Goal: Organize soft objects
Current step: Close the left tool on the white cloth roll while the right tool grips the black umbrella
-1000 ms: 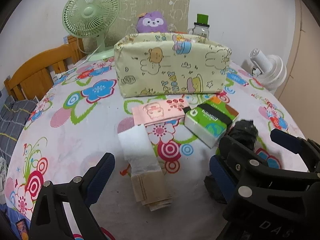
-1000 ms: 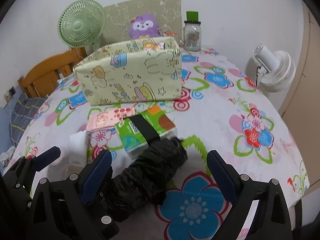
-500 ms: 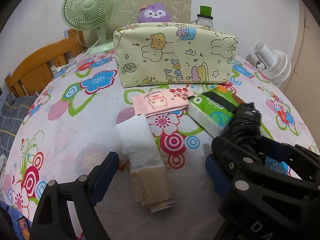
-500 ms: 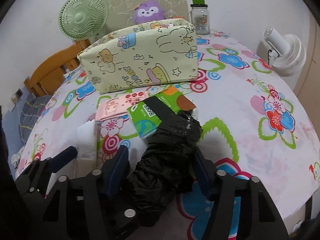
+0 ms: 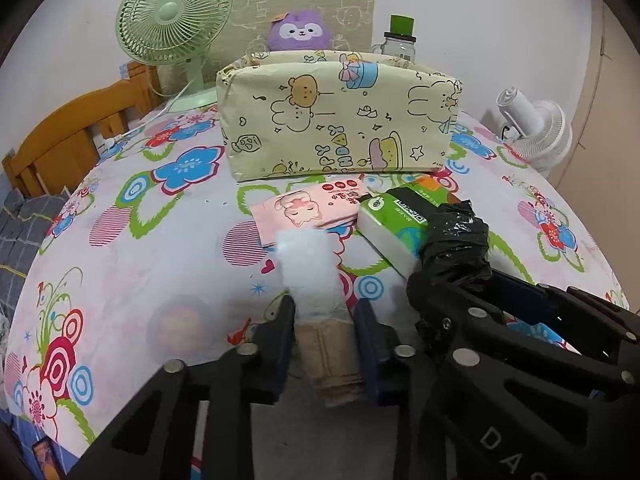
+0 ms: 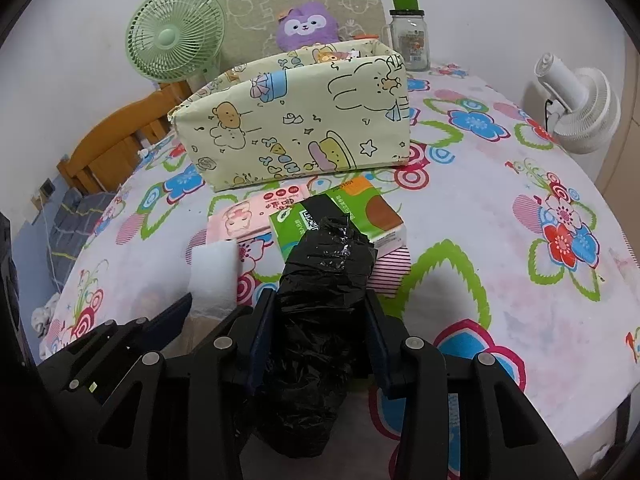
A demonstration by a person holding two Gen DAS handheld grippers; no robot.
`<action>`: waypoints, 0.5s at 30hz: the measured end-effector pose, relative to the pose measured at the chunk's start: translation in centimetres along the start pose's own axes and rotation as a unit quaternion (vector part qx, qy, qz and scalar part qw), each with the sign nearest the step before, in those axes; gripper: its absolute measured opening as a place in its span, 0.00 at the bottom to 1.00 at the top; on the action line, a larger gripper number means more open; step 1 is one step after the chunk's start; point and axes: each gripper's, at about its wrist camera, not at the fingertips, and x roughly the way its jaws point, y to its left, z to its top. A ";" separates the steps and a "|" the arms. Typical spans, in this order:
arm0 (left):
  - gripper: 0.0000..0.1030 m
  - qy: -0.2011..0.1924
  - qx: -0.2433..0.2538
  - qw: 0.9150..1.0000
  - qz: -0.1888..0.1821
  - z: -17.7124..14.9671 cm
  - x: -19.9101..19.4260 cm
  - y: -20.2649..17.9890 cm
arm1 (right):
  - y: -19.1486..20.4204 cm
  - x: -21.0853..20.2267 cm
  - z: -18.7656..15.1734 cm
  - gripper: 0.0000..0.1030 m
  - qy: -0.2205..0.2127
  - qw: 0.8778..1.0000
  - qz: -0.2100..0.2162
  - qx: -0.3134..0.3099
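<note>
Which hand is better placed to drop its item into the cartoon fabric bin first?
Right, probably. The right gripper grips the black bag roll, and the fabric bin lies straight ahead with its opening visible.

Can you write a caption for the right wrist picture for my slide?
Right gripper squeezes a black plastic bundle before the cartoon fabric bin.

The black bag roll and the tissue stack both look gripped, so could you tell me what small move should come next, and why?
Probably lift both straight up: the right tool pinches the black bag roll, the left tool the tissue stack, and the open fabric bin waits behind.
</note>
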 end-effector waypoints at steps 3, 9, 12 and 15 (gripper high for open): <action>0.19 0.000 -0.004 1.000 -0.006 0.0 -0.1 0.0 | 0.1 -0.1 0.0 0.44 -0.002 1.000 0.000 -0.002; 0.14 -0.005 -0.008 1.000 -0.013 0.2 -0.7 0.1 | 0.4 -0.6 0.3 0.44 -0.008 1.000 0.002 -0.006; 0.14 -0.011 -0.007 1.000 -0.012 0.4 -1.1 0.1 | 0.6 -0.9 0.5 0.44 -0.012 1.000 0.002 -0.007; 0.14 -0.018 -0.006 1.000 -0.012 0.8 -1.7 0.0 | 0.7 -1.3 0.8 0.44 -0.018 1.000 0.002 -0.007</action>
